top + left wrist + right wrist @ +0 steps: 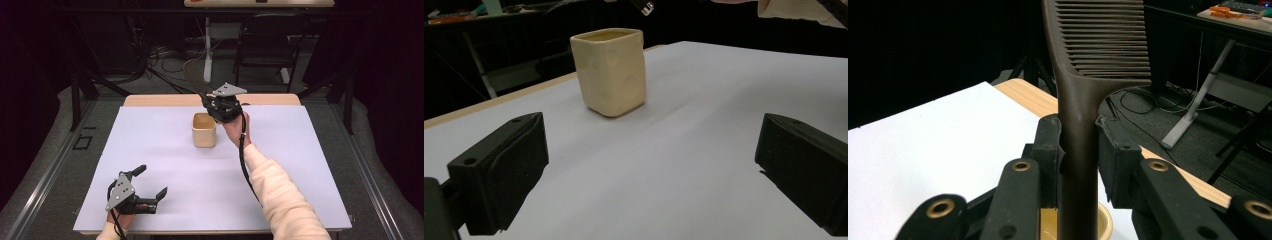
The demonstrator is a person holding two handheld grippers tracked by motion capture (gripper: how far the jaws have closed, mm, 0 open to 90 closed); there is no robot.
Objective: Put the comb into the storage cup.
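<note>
A dark brown comb (192,75) stands upright in my right gripper (210,100), which is raised just right of and behind a cream square cup (204,131). In the right gripper view the pads (1050,150) press on the comb's handle, its teeth (1103,45) point up, and the cup's rim (1104,220) lies under the handle's lower end. My left gripper (152,181) rests near the front left of the white sheet, open and holding nothing. Its own view looks between wide-apart fingers (499,170) toward the cup (610,70) farther off.
The white sheet (280,150) covers a wooden table whose far edge (165,100) shows behind the cup. Beyond the table are a black chair (265,45), a white desk leg (207,50) and loose cables (160,55) on the floor. A person's sleeve (280,200) reaches in from the bottom right.
</note>
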